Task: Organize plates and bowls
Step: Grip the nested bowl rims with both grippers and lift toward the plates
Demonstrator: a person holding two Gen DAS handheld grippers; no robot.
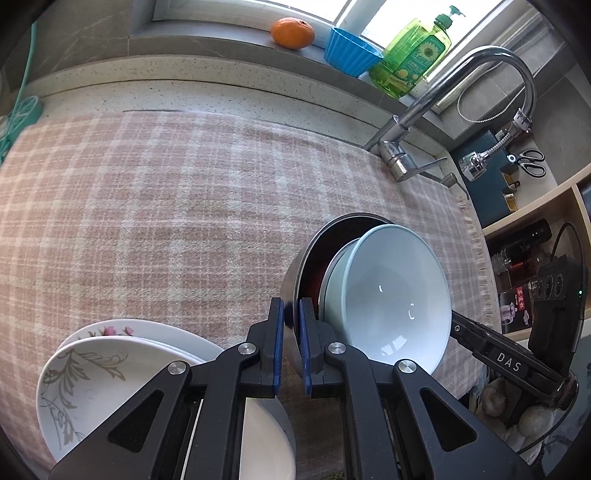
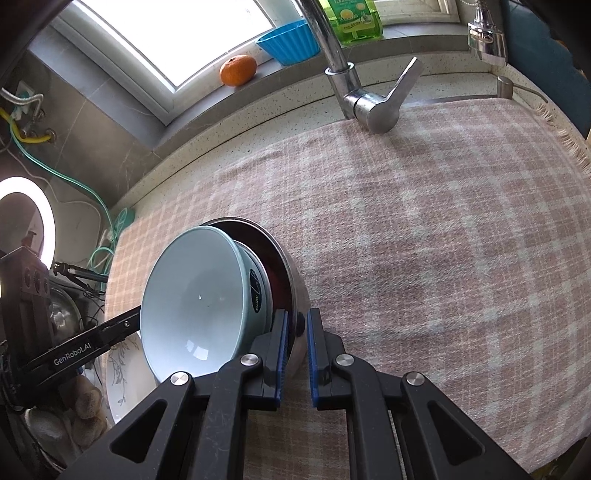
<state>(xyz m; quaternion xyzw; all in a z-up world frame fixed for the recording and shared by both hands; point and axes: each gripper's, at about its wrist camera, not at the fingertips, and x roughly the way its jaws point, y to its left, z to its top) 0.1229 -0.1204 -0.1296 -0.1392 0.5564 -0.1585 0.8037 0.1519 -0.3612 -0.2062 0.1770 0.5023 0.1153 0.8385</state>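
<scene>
A stack of nested bowls is held above the checked cloth: a pale blue bowl [image 1: 391, 295] inside a second pale bowl, inside a steel bowl [image 1: 295, 280] with a dark inside. My left gripper [image 1: 291, 317] is shut on the steel bowl's rim on one side. My right gripper [image 2: 297, 328] is shut on the same rim [image 2: 295, 280] on the opposite side; the blue bowl [image 2: 195, 299] shows to its left. Two stacked plates [image 1: 110, 365], one grey-leaf patterned over one with pink flowers, lie at lower left in the left wrist view, and also show in the right wrist view [image 2: 122, 380].
A pink checked cloth [image 1: 166, 192] covers the counter. A chrome tap [image 1: 406, 162] stands at its far edge. On the window sill are an orange [image 1: 292, 32], a blue cup [image 1: 351, 51] and a green soap bottle [image 1: 413, 59]. Shelves with bottles and a power strip [image 1: 554, 288] are to the right.
</scene>
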